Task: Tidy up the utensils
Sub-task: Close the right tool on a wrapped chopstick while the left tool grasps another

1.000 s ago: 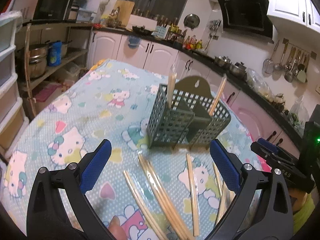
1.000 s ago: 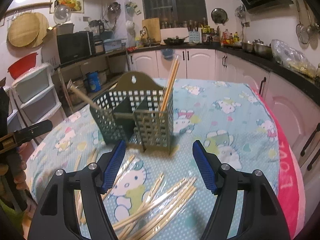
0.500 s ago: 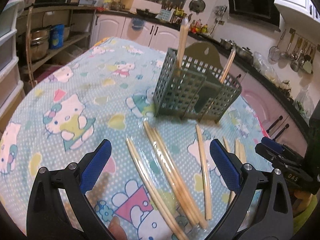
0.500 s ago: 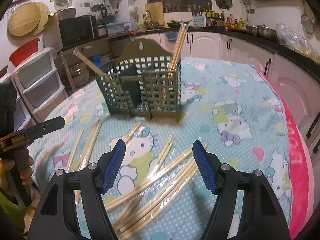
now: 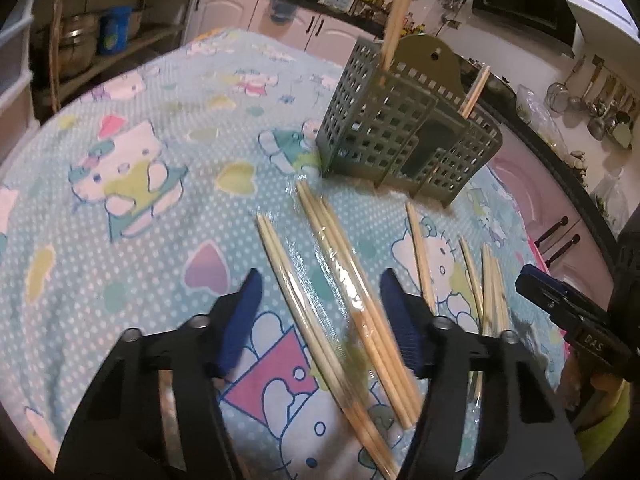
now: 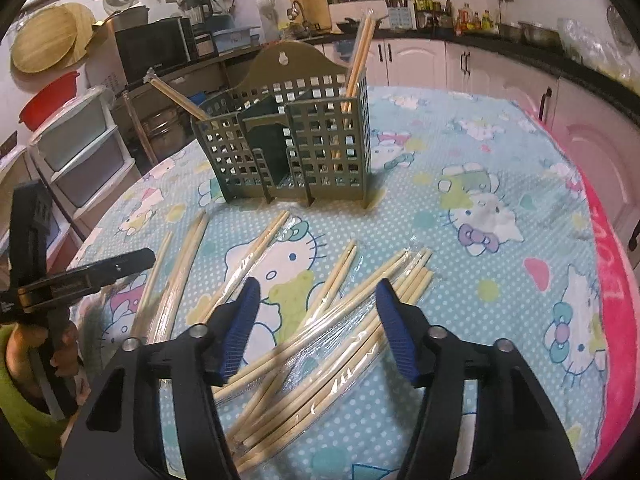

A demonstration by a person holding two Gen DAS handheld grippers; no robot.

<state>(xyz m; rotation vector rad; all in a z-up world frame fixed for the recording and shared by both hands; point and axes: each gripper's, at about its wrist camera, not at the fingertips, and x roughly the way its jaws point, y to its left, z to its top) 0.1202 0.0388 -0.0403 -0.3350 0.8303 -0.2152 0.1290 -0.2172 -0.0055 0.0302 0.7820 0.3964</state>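
On the table point(image 6: 520, 152), near its middle, the holder point(image 6: 288, 140) has few chopsticks, most sticks point(image 6: 320, 340) lie loose, and your left gripper point(image 5: 320, 320) and right gripper point(image 6: 316, 324) are closing around them, nothing clamped.

The chopsticks point(image 6: 320, 340) look like pale, smooth wood in glossy clear wrap. The holder point(image 6: 296, 140) is matt green plastic. The tablecloth point(image 5: 160, 200) is printed cloth.
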